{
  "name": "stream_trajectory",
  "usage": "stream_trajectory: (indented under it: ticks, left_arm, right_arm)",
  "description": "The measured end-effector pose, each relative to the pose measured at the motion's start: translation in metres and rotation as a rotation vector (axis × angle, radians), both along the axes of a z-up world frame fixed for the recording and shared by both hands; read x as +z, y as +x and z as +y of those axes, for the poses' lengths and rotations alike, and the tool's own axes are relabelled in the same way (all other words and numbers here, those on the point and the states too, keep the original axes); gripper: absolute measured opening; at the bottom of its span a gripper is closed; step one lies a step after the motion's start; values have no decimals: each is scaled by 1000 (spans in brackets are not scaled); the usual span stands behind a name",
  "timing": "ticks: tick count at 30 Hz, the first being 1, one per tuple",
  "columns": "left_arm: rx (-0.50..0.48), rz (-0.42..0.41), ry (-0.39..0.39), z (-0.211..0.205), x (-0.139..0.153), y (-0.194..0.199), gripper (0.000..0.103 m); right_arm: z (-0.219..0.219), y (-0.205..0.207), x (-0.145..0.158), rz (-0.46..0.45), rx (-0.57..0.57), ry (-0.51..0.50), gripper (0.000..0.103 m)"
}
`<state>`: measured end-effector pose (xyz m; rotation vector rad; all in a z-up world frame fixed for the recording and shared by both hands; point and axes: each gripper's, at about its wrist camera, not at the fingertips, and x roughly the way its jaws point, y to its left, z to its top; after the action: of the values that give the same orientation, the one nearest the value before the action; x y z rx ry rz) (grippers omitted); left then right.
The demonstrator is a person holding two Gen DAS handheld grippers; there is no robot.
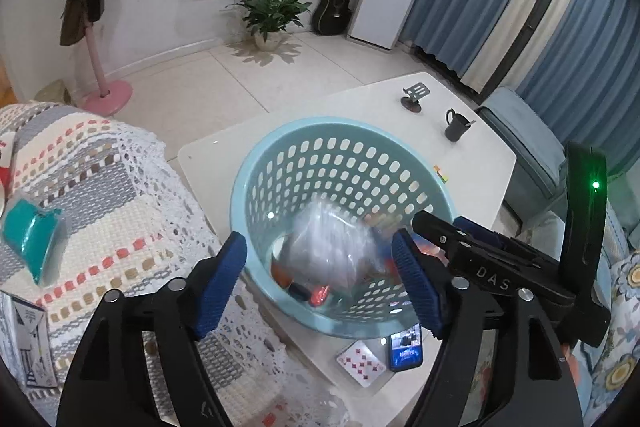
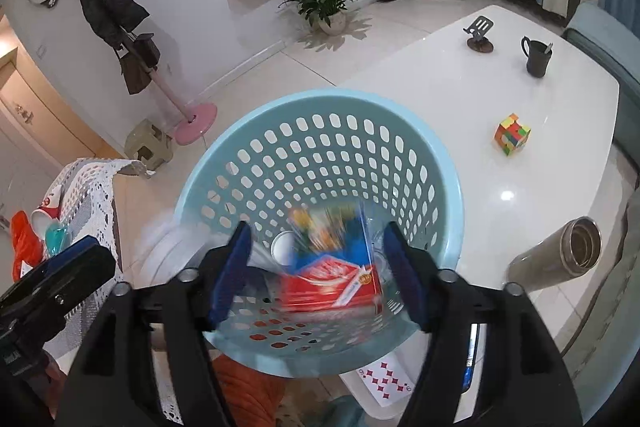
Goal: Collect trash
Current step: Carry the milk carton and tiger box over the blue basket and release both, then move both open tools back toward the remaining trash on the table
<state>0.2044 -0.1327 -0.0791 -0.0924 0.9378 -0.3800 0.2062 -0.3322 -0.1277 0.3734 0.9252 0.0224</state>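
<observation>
A light blue perforated basket stands on the white table; it also shows in the right wrist view. My left gripper is open above the basket, and a blurred clear plastic bag lies between its fingers inside the basket. My right gripper is open above the basket, with a blurred colourful package and a red carton below it inside. The right gripper's body shows in the left wrist view.
On the table are a black mug, a phone stand, a colour cube, a steel flask, a phone and a playing card. A sofa with a crochet cover holds a teal packet.
</observation>
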Motion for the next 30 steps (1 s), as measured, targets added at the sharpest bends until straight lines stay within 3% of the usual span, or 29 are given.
stream_trajectory:
  ticks: [10,19,25,30]
  left_arm:
    - [29,-20,-22,23,15,-17,73]
    - [84,-76,-43,60,39,-45,73]
    - [167,-111,-54,102,58,-70,73]
    - [294,-155,-60,157,72,-99,73]
  right_arm:
    - [16,-11,4,-8,32,-11,71]
    - [53,-29,42,-94,96,-47,71]
    - [95,-39,72,-163,177,-56,71]
    - [145,-49,89,-227,285,-75,71]
